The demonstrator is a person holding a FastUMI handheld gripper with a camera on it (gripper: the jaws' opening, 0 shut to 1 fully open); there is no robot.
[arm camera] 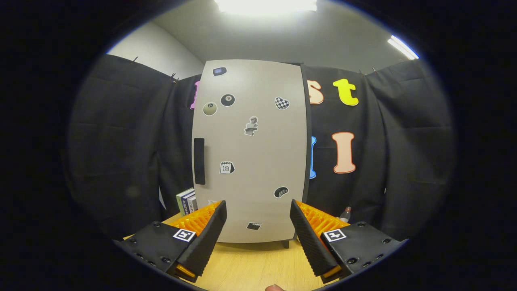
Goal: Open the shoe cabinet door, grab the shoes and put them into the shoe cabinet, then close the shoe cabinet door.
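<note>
Facing the shoe cabinet door [250, 149] — shut, handle slot [199, 161] at its left edge | gripper [257, 214] spread, holding nothing, squared for approach | we judge shoes possibly inside.

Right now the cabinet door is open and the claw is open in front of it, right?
Not quite. The gripper view shows the cabinet door shut, its handle untouched. The claw is open in front of it, as you said.
</note>
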